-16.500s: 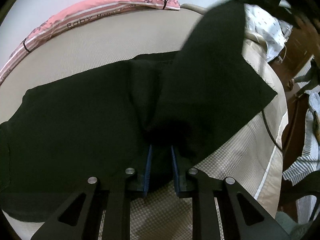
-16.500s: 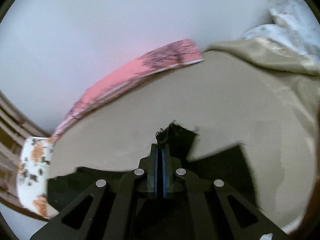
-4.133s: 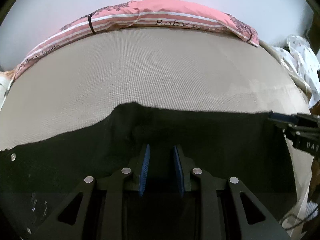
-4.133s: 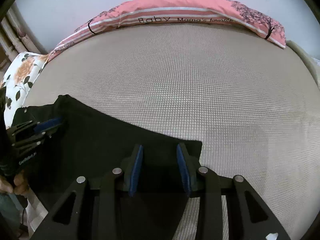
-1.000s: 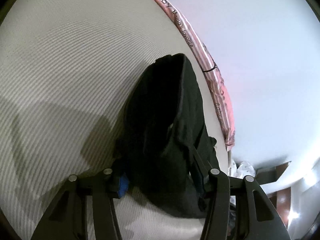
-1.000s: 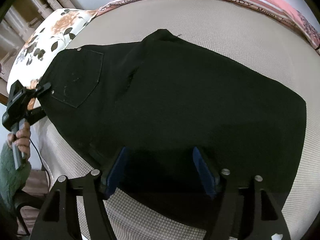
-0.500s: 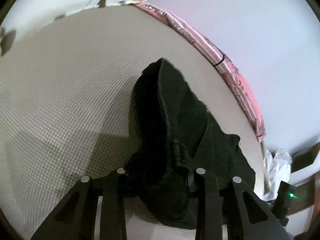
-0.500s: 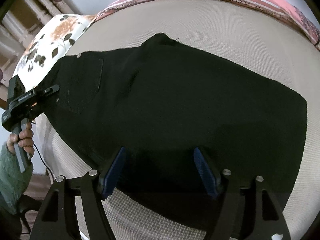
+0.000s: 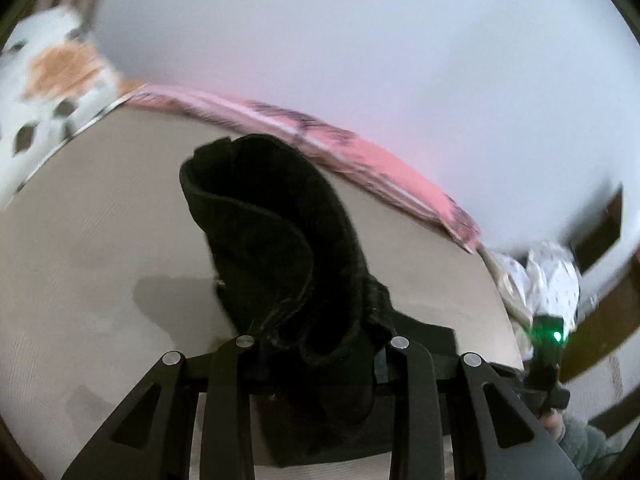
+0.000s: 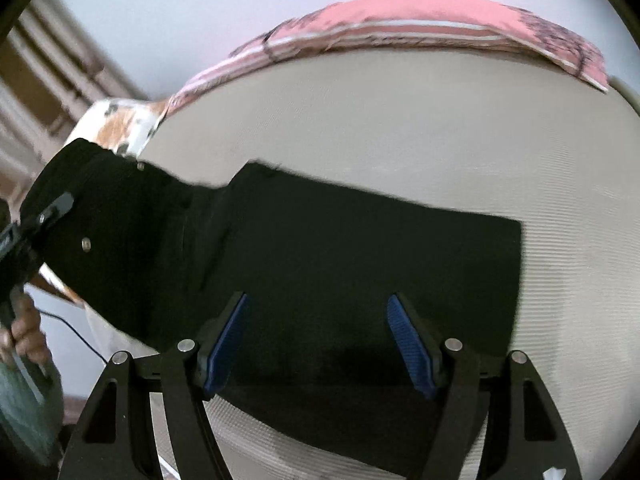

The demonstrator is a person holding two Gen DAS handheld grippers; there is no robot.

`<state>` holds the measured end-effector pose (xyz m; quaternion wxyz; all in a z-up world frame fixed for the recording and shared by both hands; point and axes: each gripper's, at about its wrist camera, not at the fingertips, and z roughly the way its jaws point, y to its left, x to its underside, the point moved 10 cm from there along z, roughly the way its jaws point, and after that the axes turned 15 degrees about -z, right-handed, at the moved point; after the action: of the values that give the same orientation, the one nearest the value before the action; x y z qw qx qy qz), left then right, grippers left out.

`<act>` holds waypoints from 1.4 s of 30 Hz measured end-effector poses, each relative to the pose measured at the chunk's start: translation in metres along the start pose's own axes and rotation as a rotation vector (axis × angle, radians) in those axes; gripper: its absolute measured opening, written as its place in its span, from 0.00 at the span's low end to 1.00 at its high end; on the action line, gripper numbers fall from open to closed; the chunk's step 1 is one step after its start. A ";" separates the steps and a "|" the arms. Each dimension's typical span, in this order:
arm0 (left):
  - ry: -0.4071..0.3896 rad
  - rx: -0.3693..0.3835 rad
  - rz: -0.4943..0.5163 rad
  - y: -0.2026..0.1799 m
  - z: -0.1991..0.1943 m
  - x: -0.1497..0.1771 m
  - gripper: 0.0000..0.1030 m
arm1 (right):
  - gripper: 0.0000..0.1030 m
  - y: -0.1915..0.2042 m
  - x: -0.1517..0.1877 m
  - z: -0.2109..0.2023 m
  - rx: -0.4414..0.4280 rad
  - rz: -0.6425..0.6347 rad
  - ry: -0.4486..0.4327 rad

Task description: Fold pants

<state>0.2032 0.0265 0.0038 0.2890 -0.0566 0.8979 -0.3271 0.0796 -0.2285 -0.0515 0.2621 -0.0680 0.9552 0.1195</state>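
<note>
Black pants (image 10: 340, 248) lie across the beige bed mat (image 10: 400, 120); their waist end, with rivets showing, is lifted at the left. My left gripper (image 9: 320, 348) is shut on that bunched waist end (image 9: 272, 240), which rises out of the jaws and hides the pads. In the right wrist view the left gripper (image 10: 48, 210) shows at the left edge, holding the raised cloth. My right gripper (image 10: 318, 340) hovers open over the flat leg part. Its blue pads (image 10: 224, 344) stand wide apart with nothing between them. The right gripper (image 9: 548, 344), with a green light, shows at the right of the left wrist view.
A pink striped bolster (image 10: 420, 24) runs along the wall behind the bed. A floral pillow (image 9: 52, 80) lies at the left end and a white dotted cloth (image 9: 552, 276) at the right end. A person's hand (image 10: 24, 336) and a cable (image 10: 80, 336) are beside the bed's left edge.
My left gripper has closed on the waist end and risen with it, so that end now hangs clear of the mat. The right gripper has lifted a little and stays open.
</note>
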 end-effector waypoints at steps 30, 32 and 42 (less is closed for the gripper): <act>0.404 -0.095 0.597 -0.161 0.153 0.230 0.57 | 0.67 -0.102 0.032 -0.026 -0.073 0.231 -0.086; 0.382 -0.038 0.593 -0.169 0.137 0.223 0.61 | 0.67 -0.099 0.031 -0.024 -0.100 0.230 -0.086; 0.158 -0.159 0.392 -0.099 0.099 0.117 0.74 | 0.65 -0.092 0.036 0.006 -0.235 0.258 -0.035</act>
<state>0.1534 -0.1400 -0.0523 0.2703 0.1225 0.9346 -0.1962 0.0692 -0.3178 -0.0930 0.2513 0.0272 0.9307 0.2643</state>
